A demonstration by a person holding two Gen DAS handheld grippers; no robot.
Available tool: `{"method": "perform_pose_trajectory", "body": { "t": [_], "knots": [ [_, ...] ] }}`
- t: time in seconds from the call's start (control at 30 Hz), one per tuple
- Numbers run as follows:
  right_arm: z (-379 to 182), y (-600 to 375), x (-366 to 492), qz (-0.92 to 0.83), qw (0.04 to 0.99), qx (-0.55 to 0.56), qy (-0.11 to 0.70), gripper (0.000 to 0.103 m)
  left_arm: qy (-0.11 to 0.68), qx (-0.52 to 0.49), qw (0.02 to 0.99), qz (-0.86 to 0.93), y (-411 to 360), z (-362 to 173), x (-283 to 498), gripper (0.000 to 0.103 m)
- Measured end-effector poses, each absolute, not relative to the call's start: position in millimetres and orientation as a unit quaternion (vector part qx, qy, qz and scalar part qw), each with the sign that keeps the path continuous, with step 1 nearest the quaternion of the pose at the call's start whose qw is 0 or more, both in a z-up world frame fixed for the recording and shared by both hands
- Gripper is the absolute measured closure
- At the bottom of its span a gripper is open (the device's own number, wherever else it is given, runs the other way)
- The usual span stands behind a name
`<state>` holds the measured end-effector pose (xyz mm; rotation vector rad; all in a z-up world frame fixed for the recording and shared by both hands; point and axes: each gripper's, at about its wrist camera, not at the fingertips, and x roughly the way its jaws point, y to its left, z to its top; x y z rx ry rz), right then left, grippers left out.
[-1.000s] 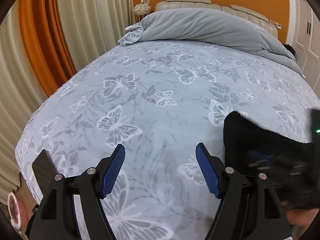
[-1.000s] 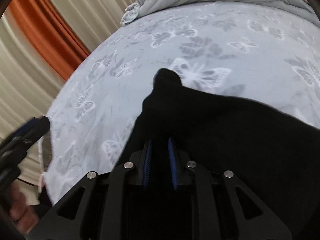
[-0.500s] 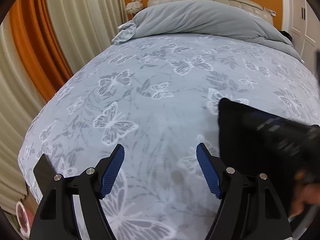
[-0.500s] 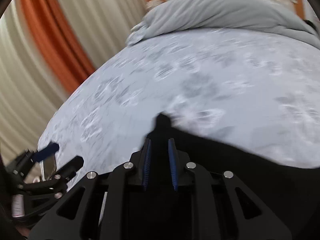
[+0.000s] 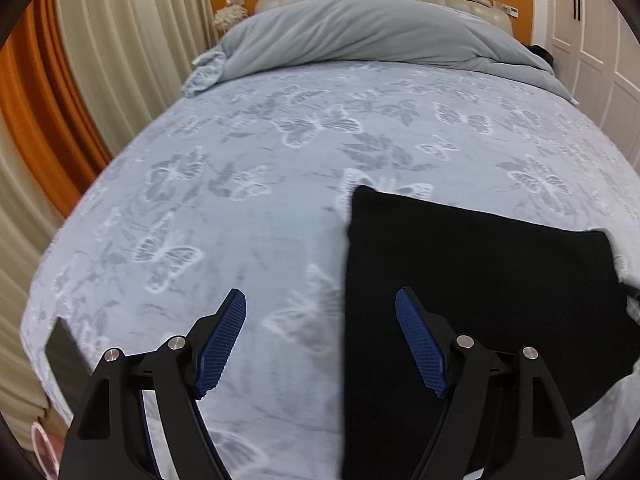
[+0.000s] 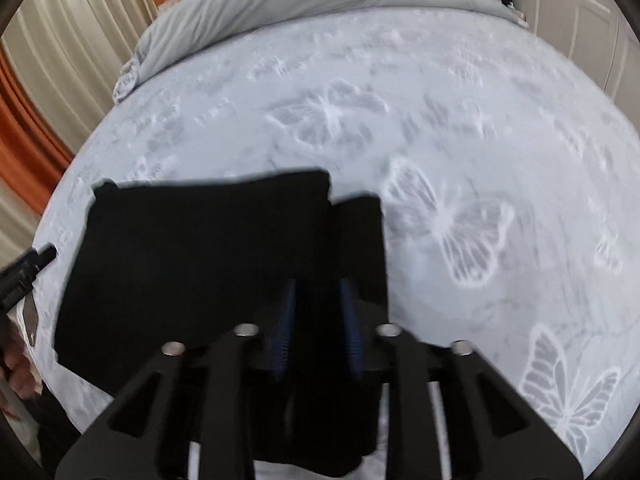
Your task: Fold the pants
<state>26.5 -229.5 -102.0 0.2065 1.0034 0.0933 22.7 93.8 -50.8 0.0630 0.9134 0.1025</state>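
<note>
The black pants (image 5: 480, 280) lie folded in a flat rectangle on the butterfly-print bedspread (image 5: 280, 184), at the near right of the left wrist view. My left gripper (image 5: 320, 340) is open and empty, its right finger over the pants' left edge. In the right wrist view the pants (image 6: 200, 248) spread to the left, and my right gripper (image 6: 318, 320) has its blue pads close together around a fold of the black cloth.
A grey duvet (image 5: 360, 36) is bunched at the headboard end. Cream and orange curtains (image 5: 60, 100) hang along the left side. White wardrobe doors (image 5: 592, 40) stand at the right. A dark flat object (image 5: 64, 356) lies at the bed's near left corner.
The right gripper has swung the pants over and laid them flat as a folded rectangle. The right gripper has left the left wrist view, and the left gripper has shifted toward the pants.
</note>
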Motion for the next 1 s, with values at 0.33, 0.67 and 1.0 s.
{"method": "perform_pose_trajectory", "body": {
  "t": [0.33, 0.67, 1.0],
  "knots": [
    [-100, -213, 3, 0.08, 0.875, 0.069, 0.472, 0.07, 0.431, 0.07, 0.899, 0.047, 52, -57, 24, 0.028],
    [-56, -119, -16, 0.212, 0.882, 0.032, 0.419, 0.068, 0.431, 0.055, 0.899, 0.055, 72, -50, 23, 0.028],
    [-102, 13, -31, 0.271, 0.85, -0.095, 0.441, 0.061, 0.416, 0.02, 0.903, 0.11, 137, -30, 12, 0.027]
  ]
}}
